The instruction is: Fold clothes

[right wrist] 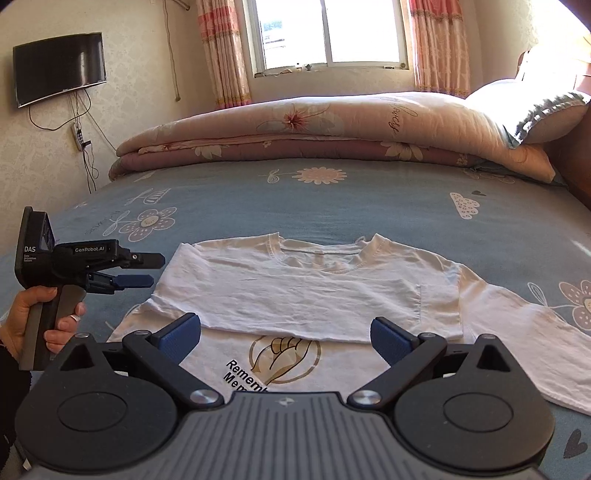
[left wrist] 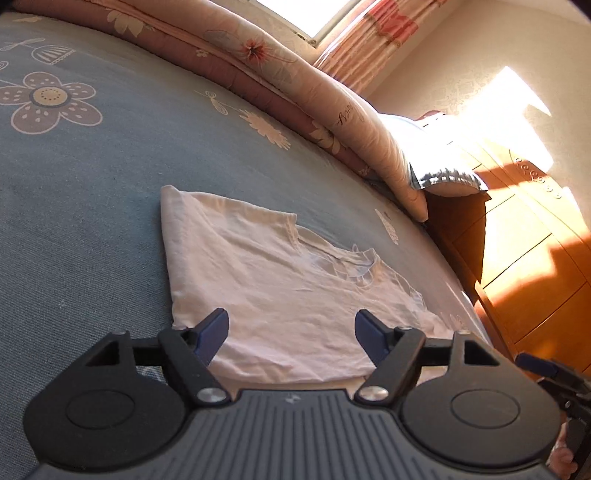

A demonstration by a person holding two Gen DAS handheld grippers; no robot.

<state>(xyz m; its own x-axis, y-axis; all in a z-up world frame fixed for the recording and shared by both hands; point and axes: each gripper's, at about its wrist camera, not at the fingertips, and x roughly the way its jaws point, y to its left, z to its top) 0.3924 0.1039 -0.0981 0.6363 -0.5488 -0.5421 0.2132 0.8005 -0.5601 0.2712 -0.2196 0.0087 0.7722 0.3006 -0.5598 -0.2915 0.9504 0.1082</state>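
Note:
A white T-shirt [right wrist: 314, 291] lies flat on the blue flowered bed sheet [right wrist: 369, 206]. Its lower part is folded up over the chest, a printed logo [right wrist: 282, 356] shows near me, and one sleeve [right wrist: 524, 332] spreads out to the right. My right gripper [right wrist: 284, 328] is open just above the shirt's near edge, nothing between its blue pads. My left gripper [right wrist: 159, 271] is held by a hand [right wrist: 37, 321] at the shirt's left side, open and empty. In the left wrist view the shirt [left wrist: 277, 280] lies ahead of the open left gripper [left wrist: 291, 325], whose fingertips hover over its near edge.
A folded pink floral quilt [right wrist: 332, 122] runs along the far side of the bed, with a pillow [right wrist: 535, 114] at its right end. A wooden headboard [left wrist: 517, 258] stands to the right. A wall TV [right wrist: 59, 68] and a window [right wrist: 328, 33] are behind.

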